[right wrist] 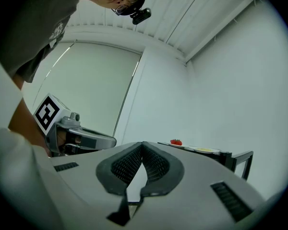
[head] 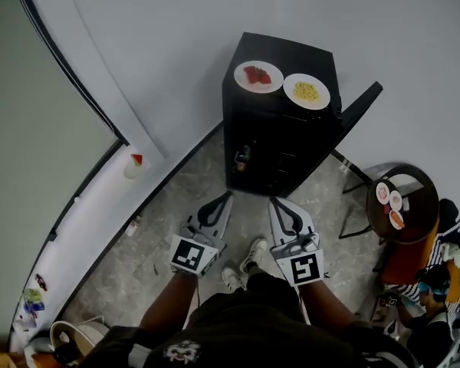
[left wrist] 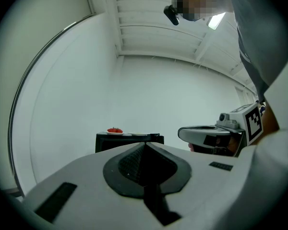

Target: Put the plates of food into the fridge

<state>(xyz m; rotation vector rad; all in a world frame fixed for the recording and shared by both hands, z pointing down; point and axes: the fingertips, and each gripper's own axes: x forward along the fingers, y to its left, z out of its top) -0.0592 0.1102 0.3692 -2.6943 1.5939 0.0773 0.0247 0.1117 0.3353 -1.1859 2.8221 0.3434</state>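
Pointing roughly level, the left gripper (head: 224,201) and the right gripper (head: 276,204) are held side by side, each with its jaws fully together and nothing between them. Each carries a cube with a black-and-white square marker (head: 194,254); the markers bear no letters. Straight ahead of both tips stands the black fridge (head: 280,140), its door (head: 360,107) open on the right gripper's side. On the fridge top sit the red-food plate (head: 258,77), toward the left gripper's side, and the yellow-food plate (head: 307,91) just beside it.
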